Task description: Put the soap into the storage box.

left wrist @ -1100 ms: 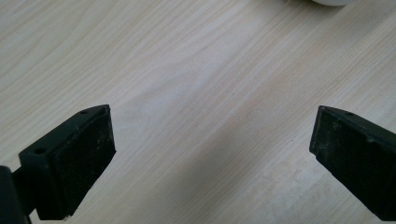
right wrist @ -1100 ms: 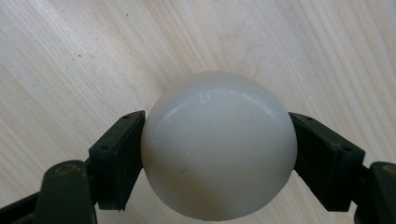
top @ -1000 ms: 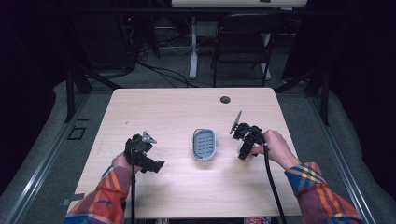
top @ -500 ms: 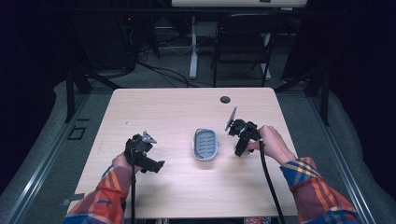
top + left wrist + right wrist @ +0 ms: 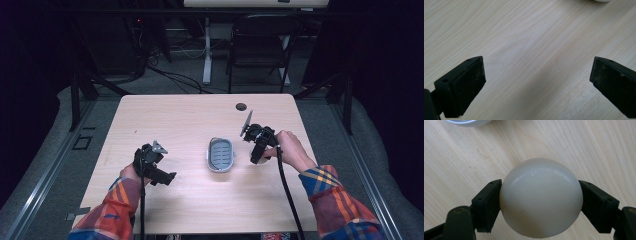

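Cream ball point(image 5: 541, 197), pale wood table point(image 5: 200, 115), plaid sleeves point(image 5: 340, 197).

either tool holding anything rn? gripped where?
Right tool is shut on a smooth white ball, jaws pressing its opposite sides at the widest part. Left tool is open, nothing between its jaws.

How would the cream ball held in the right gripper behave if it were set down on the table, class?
The ball looks perfectly round, so it would probably roll on the flat table. Its glossy highlights suggest a hard, smooth, slippery surface. The right gripper holds it only at its sides, so it may slip.
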`<state>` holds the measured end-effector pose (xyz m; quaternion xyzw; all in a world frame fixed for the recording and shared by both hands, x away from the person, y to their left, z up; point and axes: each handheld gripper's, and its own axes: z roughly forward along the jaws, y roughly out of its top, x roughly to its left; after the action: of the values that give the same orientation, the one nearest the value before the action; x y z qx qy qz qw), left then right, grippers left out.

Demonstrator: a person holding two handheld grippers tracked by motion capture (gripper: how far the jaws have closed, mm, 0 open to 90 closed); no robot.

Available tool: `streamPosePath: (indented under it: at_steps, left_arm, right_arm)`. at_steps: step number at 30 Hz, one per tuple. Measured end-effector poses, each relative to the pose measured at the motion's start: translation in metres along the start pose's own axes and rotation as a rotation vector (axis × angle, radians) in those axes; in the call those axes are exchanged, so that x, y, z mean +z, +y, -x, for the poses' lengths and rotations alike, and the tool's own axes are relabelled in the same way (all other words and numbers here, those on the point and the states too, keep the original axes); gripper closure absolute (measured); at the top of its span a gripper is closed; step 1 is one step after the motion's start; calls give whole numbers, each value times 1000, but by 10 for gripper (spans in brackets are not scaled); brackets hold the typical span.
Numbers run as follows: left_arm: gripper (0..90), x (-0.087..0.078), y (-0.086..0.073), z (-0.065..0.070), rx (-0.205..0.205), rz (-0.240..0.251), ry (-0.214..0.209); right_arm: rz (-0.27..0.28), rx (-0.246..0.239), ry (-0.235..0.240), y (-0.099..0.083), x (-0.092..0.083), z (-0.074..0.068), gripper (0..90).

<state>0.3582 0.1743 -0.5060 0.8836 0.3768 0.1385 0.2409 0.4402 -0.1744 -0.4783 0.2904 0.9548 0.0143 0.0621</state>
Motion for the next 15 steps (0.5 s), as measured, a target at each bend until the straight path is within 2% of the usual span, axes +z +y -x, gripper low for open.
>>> streamPosePath:
  at_steps: [5,6,7,15]
  left_arm:
    - [1,0,0,0,1,0,-1]
    - [1,0,0,0,1,0,-1]
    - [1,0,0,0,0,0,-1]
    - [1,0,0,0,-1,-1,-1]
  right_arm:
    - [1,2,-3,2,-5,2,227]
    - [15,13,-2,3,-5,2,227]
    - [2,1,-6,4,-7,3,227]
    - [15,-10,-19,15,-20,4,227]
